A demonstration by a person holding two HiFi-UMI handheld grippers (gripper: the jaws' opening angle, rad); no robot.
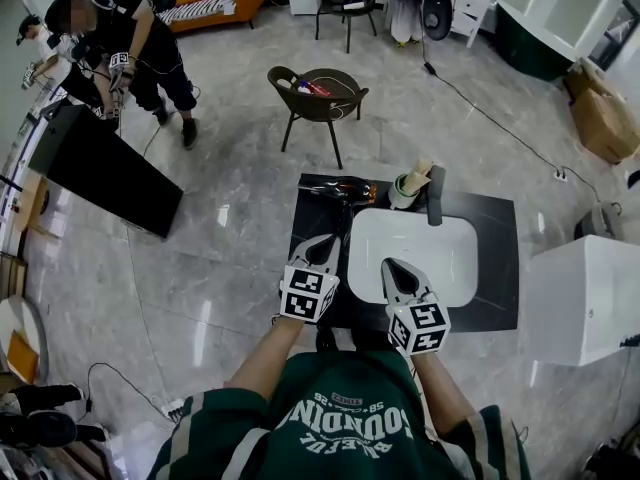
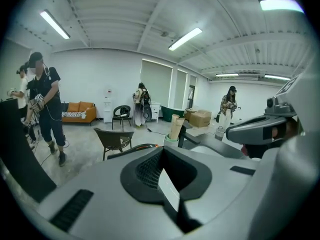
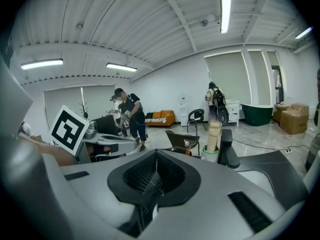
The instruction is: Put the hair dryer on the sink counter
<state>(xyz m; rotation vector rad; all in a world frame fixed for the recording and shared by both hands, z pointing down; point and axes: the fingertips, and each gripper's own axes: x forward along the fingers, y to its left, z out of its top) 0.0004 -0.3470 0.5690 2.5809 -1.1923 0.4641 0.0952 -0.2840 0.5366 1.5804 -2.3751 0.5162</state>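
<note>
Both my left gripper (image 1: 322,252) and right gripper (image 1: 398,274) are clenched empty, so a stray swing could knock the black-and-orange hair dryer (image 1: 342,190) off the dark sink counter (image 1: 495,268).

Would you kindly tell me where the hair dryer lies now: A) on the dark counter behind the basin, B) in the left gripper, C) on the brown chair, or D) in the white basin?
A: the head view shows the hair dryer lying on the dark counter, behind the basin and left of the faucet.
</note>
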